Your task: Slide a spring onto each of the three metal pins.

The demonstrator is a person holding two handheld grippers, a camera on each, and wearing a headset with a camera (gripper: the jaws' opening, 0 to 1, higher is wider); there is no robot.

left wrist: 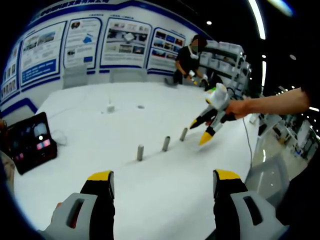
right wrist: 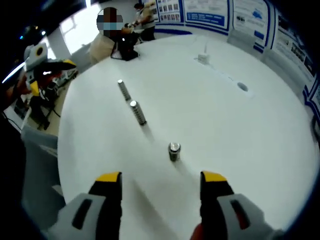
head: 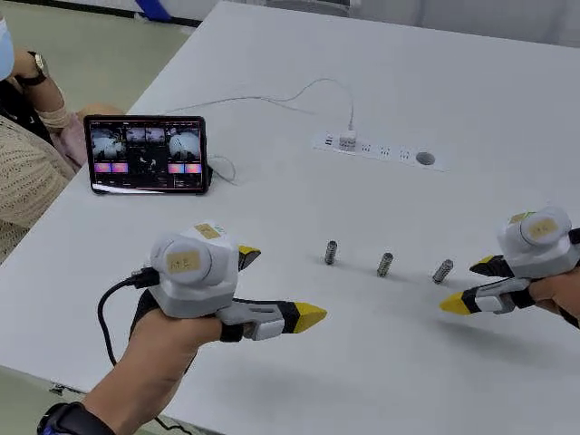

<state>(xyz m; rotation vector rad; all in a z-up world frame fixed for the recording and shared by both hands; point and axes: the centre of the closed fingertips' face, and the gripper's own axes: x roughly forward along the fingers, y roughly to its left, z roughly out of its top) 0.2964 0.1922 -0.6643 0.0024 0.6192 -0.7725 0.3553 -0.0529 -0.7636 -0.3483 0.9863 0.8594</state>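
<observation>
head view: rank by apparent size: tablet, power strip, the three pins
1. tablet
2. power strip: long but thin, and farther from the camera, so its true size is unsure
3. left pin, middle pin, right pin: these look alike, so not ranked

Nothing here is sharp enough for me to read. The pale sticker (head: 184,262) on the round housing of my left gripper (head: 281,284) and the one (head: 542,228) on my right gripper (head: 467,285) carry marks too faint to make out. The tablet (head: 147,154), standing far left on the surface (head: 362,362), shows small pictures and coloured tiles with no legible letters. In the left gripper view, the wall posters (left wrist: 120,42) and the blue banner (left wrist: 70,7) above them hold rows of print, all blurred. The posters (right wrist: 207,12) in the right gripper view are just as unreadable.
</observation>
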